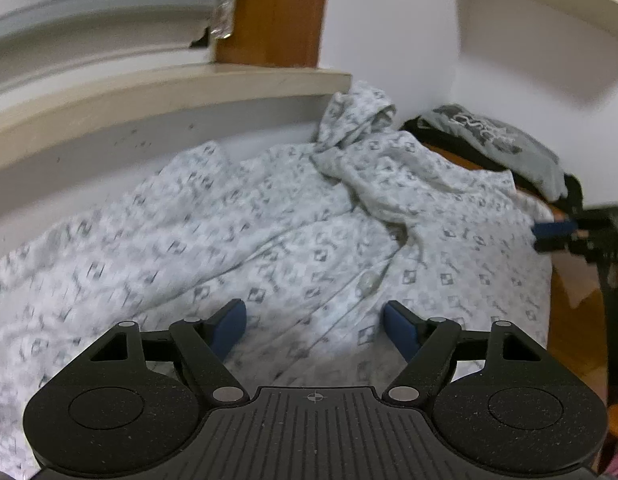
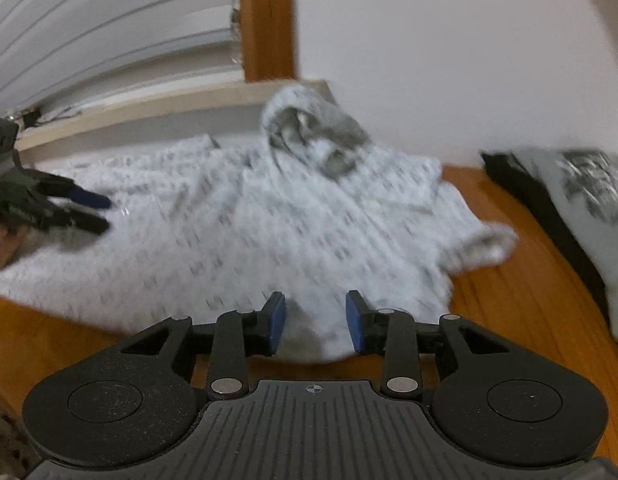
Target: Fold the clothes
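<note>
A white hoodie (image 1: pixel 269 220) with a grey square pattern lies spread on a wooden table (image 2: pixel 509 300), its hood (image 2: pixel 309 128) bunched against the wall. My left gripper (image 1: pixel 315 312) hovers over the hoodie's body with its blue pads wide apart and nothing between them. My right gripper (image 2: pixel 316 308) stands at the hoodie's (image 2: pixel 289 220) near edge, jaws partly apart; the cloth lies below the gap and the pads do not press on it. Each gripper appears in the other's view: the right gripper (image 1: pixel 549 236) at the cloth's right edge, the left gripper (image 2: pixel 107 214) at the far left.
A folded grey garment with a dark print (image 2: pixel 589 188) lies on something black at the table's right. A wooden post (image 1: pixel 277 12), a pale window sill (image 1: pixel 149 92) and a white wall bound the far side. A hand shows behind the left gripper.
</note>
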Demonstrator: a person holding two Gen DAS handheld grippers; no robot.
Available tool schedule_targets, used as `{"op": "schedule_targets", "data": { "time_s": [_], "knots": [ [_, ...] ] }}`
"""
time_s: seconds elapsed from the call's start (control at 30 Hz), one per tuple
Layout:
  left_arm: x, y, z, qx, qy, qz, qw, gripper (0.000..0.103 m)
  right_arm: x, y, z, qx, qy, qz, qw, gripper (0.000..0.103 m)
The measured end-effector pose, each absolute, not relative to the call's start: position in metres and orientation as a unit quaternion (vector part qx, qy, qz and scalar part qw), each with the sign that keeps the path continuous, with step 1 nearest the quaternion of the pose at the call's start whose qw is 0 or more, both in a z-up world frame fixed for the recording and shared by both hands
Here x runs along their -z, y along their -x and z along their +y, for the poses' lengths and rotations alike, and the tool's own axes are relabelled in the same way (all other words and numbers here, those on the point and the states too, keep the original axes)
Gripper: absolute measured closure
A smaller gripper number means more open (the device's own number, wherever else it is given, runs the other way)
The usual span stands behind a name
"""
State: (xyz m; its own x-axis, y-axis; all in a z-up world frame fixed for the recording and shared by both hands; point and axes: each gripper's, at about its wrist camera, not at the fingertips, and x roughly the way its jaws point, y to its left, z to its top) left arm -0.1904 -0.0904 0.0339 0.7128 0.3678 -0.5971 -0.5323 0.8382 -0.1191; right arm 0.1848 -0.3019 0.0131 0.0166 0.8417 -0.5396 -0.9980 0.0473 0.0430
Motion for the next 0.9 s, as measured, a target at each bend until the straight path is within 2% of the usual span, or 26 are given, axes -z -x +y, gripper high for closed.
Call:
{"op": "schedule_targets", "data": {
  "time_s": [0.13, 0.23, 0.33, 0.4, 0.6, 0.9],
  "knots": [
    [-0.034, 0.193, -0.089, -0.243, 0.146, 0.289, 0.914, 0.023, -0.014, -0.200, -0.319, -0.663, 0.177, 0.226, 0.691, 0.076],
    [-0.034, 0.190, -0.095, -0.241, 0.128, 0.299, 0.914, 0.020, -0.018, -0.205, -0.324, -0.657, 0.184, 0.228, 0.694, 0.076],
    [-0.033, 0.186, -0.101, -0.240, 0.114, 0.308, 0.914, 0.017, -0.028, -0.200, -0.325, -0.672, 0.147, 0.213, 0.694, 0.072],
    [-0.032, 0.184, -0.102, -0.243, 0.107, 0.312, 0.912, 0.017, -0.031, -0.196, -0.315, -0.680, 0.132, 0.206, 0.692, 0.066],
    [-0.033, 0.190, -0.097, -0.261, 0.124, 0.304, 0.908, 0.017, -0.014, -0.175, -0.260, -0.674, 0.180, 0.202, 0.688, 0.066],
    [-0.035, 0.195, -0.092, -0.262, 0.140, 0.295, 0.908, 0.017, -0.025, -0.185, -0.252, -0.659, 0.166, 0.209, 0.703, 0.065]
  ]
}}
